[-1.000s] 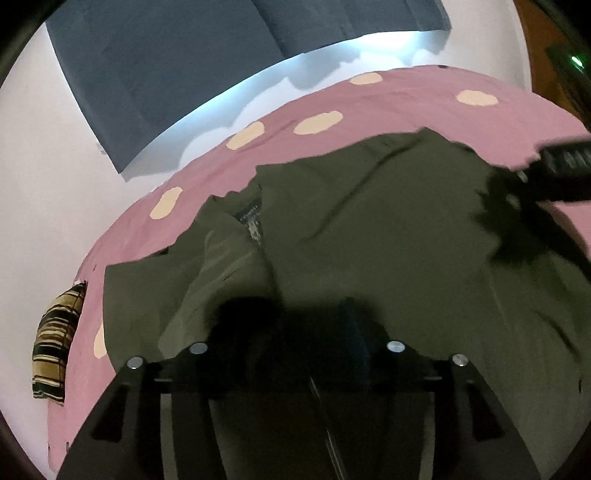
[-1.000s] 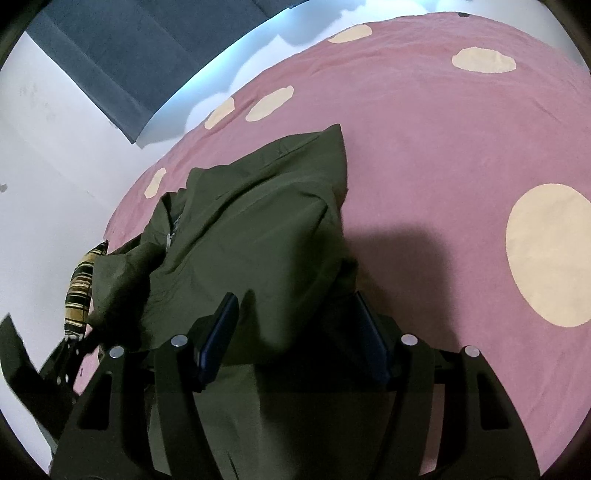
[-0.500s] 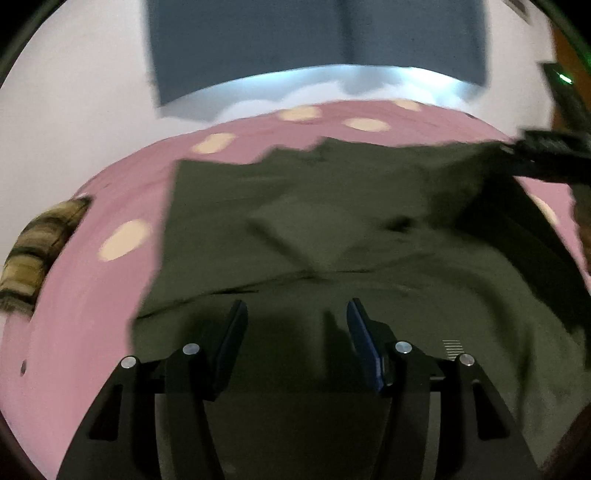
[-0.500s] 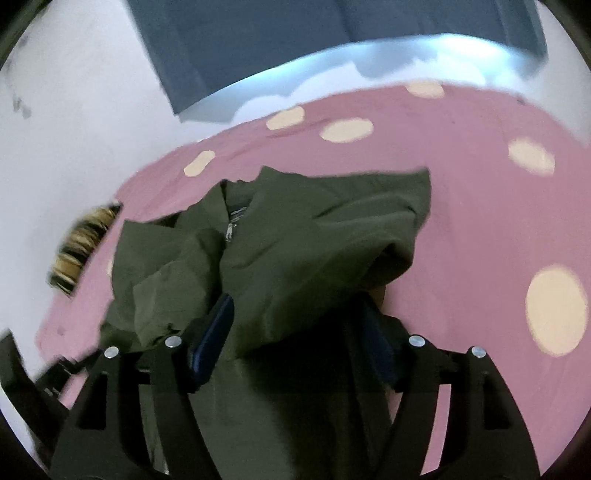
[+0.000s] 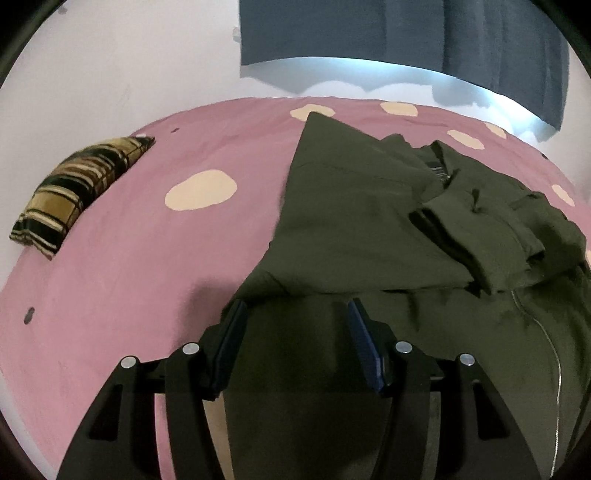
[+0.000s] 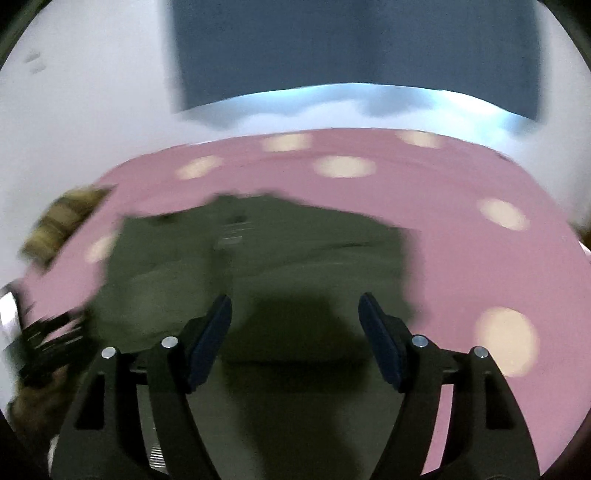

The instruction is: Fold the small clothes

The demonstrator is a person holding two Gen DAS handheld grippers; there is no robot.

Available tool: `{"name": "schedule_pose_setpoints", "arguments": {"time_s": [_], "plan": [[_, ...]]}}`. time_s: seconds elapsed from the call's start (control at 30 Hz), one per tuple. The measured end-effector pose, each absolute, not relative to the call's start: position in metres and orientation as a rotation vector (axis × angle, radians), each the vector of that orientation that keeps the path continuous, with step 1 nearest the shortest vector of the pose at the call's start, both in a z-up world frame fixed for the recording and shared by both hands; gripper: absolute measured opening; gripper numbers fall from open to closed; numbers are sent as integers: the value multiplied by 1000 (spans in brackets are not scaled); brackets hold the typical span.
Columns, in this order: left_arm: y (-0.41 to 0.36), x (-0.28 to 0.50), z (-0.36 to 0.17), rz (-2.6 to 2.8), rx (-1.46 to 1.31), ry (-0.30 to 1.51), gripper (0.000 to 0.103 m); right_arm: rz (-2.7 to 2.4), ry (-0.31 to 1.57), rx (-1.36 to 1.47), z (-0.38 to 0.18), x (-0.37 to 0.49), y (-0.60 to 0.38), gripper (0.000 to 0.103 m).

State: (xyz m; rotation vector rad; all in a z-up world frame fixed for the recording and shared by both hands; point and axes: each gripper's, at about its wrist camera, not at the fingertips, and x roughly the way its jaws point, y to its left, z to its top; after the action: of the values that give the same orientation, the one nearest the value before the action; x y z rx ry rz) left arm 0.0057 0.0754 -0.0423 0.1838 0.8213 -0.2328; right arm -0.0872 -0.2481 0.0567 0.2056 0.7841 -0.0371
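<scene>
An olive green jacket [image 5: 351,221] lies on the pink bedspread [image 5: 129,258], one sleeve [image 5: 472,243] folded across its front and its collar toward the far side. My left gripper [image 5: 295,306] hovers open over the jacket's near left edge; the cloth lies beneath the fingers, not pinched. In the blurred right wrist view the jacket [image 6: 295,251] spreads flat below my right gripper [image 6: 295,302], whose jaws stand wide apart with nothing pressed between them. The left gripper [image 6: 48,332] shows as a dark blur at the left edge of that view.
A striped yellow and black cushion [image 5: 77,192] rests at the bed's far left corner. The bedspread [image 6: 480,258] carries cream dots. A white wall [image 5: 110,74] and a dark blue curtain [image 5: 406,33] stand behind the bed.
Both grippers have let go of the jacket, which was draped over their fingers a second ago. The jacket now lies flatter. Both views have rolled level, and the right gripper has risen.
</scene>
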Motion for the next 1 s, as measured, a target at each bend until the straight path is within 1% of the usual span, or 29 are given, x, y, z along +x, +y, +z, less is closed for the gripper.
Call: {"name": "schedule_pose_setpoints", "arguments": {"time_s": [0.07,0.2,0.4,0.43,0.47,0.5,0.53,0.57,0.63,0.7,0.87,0.93,1.0], "plan": [[81,6,-43,-232,175,825,56,128,813,193,50,-65,-203,71],[86,6,-43,-219,151,830,57,216,888,56,22,-20,-130,71],[89,7,-45,-222,137,841,59,118,974,-109,-22,17,-88,71],[90,8,-45,-223,131,844,60,108,976,-120,-27,22,-92,65],[91,8,-46,-224,126,847,60,96,979,-116,-30,24,-96,52],[92,9,-48,-223,119,852,61,105,987,-90,-32,24,-99,43],[94,10,-49,-224,110,860,61,136,998,-43,-33,25,-106,20],[94,11,-50,-225,104,866,61,148,1020,25,-35,26,-118,15],[97,13,-52,-227,89,880,61,159,1000,123,-28,23,-141,7],[98,13,-53,-225,81,884,61,174,965,230,-16,15,-169,5],[96,12,-52,-220,93,883,61,151,858,460,12,-14,-257,5],[95,12,-53,-219,97,885,61,117,832,554,12,-25,-298,4],[95,13,-53,-217,99,889,61,85,831,655,-1,-32,-332,4]]}}
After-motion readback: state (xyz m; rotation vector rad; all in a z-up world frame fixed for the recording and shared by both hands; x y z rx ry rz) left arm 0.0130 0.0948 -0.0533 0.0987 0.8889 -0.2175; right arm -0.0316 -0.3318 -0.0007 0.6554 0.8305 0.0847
